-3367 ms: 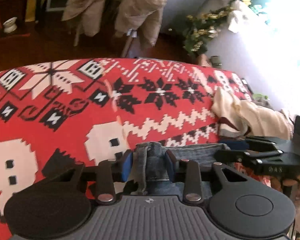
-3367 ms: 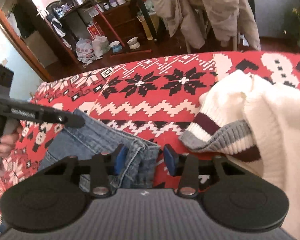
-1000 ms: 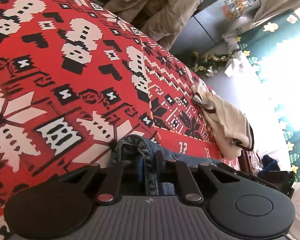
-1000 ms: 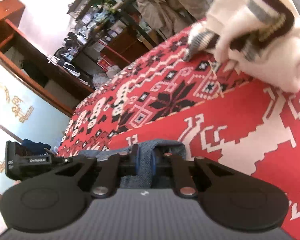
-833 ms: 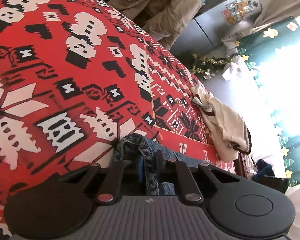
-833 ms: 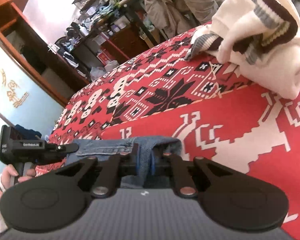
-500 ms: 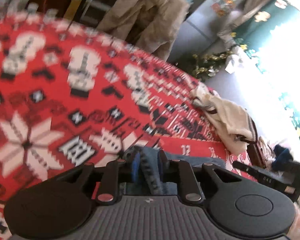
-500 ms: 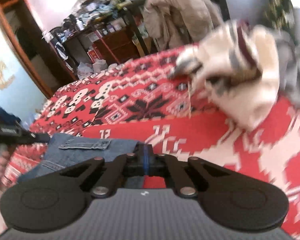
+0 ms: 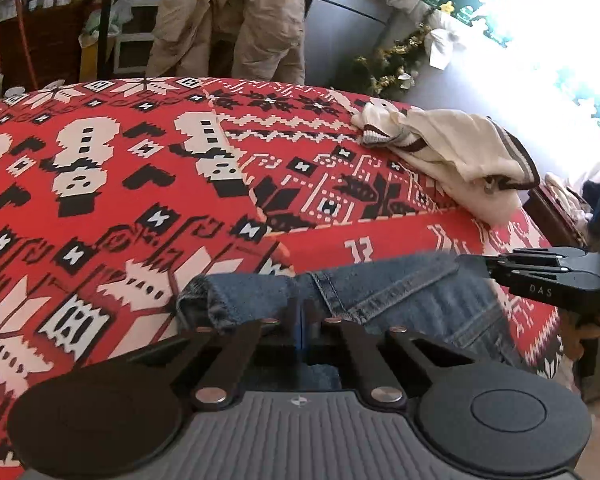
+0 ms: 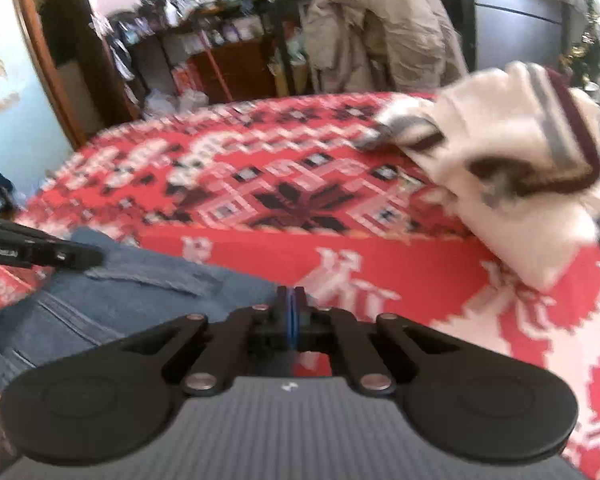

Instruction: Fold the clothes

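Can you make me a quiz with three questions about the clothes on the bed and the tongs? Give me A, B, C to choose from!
1. Where is the sweater?
A. On top of the jeans
B. On the red cloth, away from the jeans
C. On the floor

2. What colour are the jeans?
A. Green
B. Black
C. Blue

3. How are the right tongs?
A. Wide open
B. Shut, with nothing between them
C. Holding the sweater

Answers:
1. B: the left view shows the sweater lying on the cloth at the far right, with bare cloth between it and the jeans.
2. C: both views show blue denim.
3. B: in the right view the two blue pads touch and no fabric sits between them.
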`<state>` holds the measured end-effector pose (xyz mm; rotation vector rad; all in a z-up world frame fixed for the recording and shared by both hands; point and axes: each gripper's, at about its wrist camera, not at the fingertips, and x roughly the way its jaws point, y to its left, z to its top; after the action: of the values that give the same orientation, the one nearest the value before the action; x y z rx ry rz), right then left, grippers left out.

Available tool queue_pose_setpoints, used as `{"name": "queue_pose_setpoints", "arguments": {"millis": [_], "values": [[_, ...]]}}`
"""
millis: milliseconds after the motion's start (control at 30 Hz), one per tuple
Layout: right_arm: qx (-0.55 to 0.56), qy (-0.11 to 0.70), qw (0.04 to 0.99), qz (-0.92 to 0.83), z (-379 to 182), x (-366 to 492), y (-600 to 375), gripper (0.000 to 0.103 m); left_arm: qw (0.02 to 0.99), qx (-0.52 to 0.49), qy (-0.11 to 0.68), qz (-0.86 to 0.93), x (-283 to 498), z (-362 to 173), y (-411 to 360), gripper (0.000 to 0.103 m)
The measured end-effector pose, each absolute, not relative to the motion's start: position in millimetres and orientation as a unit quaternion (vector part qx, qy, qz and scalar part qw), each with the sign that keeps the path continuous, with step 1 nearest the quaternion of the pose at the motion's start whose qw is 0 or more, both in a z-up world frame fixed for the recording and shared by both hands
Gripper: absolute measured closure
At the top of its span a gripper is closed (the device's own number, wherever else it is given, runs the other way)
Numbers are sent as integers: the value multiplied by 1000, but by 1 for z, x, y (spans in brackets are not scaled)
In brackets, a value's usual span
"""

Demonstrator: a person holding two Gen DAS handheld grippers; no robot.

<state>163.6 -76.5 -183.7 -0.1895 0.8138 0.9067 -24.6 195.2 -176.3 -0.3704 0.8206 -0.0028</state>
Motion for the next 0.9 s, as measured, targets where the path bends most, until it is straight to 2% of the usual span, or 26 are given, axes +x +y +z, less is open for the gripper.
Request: {"name": "queue_pose_setpoints", "arguments": {"millis": [133, 333, 500, 567, 733, 833, 900], "values": [[-73, 357, 825, 431, -170, 152, -91, 102, 907, -193, 375, 4, -32, -162, 192, 96], [-78, 331, 820, 460, -146, 121, -72, 102, 913, -195, 357, -43, -29, -145, 153, 96], [-83, 316, 840, 433, -143, 119, -79, 101, 911, -158, 378, -39, -24, -164, 125, 96], [-83, 312, 845, 426, -141, 117, -83, 97, 911, -156, 379, -34, -24, -170, 122, 96], [-91, 298, 819, 481, -138, 95, -63, 96, 909, -165, 381, -30, -26, -178, 123, 94], [-111, 319, 799, 497, -153, 87, -41, 96, 911, -155, 382, -27, -27, -179, 121, 94], [-138, 330, 795, 491, -169, 83, -34, 98, 911, -144, 384, -27, -31, -182, 123, 99]]}}
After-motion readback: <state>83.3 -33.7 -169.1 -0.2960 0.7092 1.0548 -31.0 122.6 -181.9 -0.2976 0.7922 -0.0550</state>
